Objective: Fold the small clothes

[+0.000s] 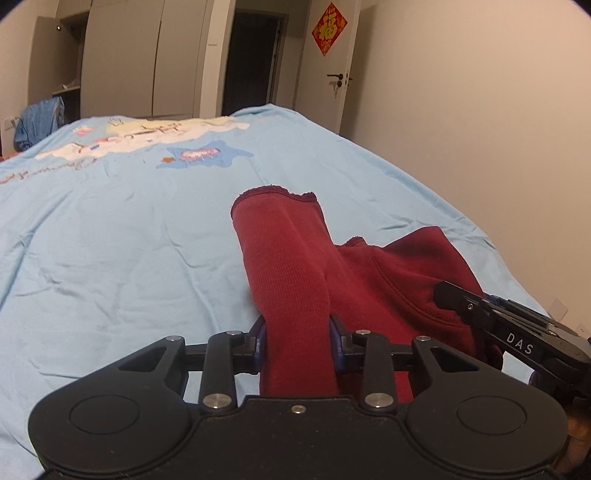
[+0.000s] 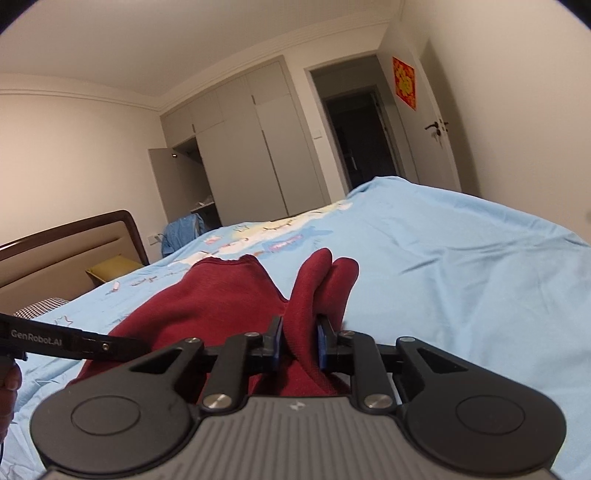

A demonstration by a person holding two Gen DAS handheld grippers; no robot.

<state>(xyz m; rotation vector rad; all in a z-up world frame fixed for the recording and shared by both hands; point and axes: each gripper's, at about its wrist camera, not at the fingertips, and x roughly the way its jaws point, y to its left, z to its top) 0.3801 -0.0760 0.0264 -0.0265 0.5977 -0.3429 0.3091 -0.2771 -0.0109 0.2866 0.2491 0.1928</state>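
Garment [image 1: 295,266]: dark red knit, lying on the bed toward its right side, partly lifted by both grippers. A ribbed hem [image 1: 275,194] was seen at its far end in the left wrist view; a seam curved across the body on the right.

Left gripper [image 1: 297,341]: blue pads were closed on a bunched fold of the garment, the cloth running forward between them.

Right gripper [image 2: 300,341]: pads were likewise clamped on a gathered fold, two rounded lobes of cloth standing up just beyond the fingers. In the left wrist view the same gripper was seen at the garment's right edge, lettered "DAS".

Sheet [image 1: 110,229]: light blue, creased, printed with a cartoon motif [image 1: 147,136] near the far end; the bed was covered by it.

Headboard [image 2: 74,251]: brown-framed, padded, at the left.

Wardrobe [image 2: 243,147]: grey, one door open.

Door [image 1: 332,74]: white, a red decoration [image 1: 328,27] hung on it.
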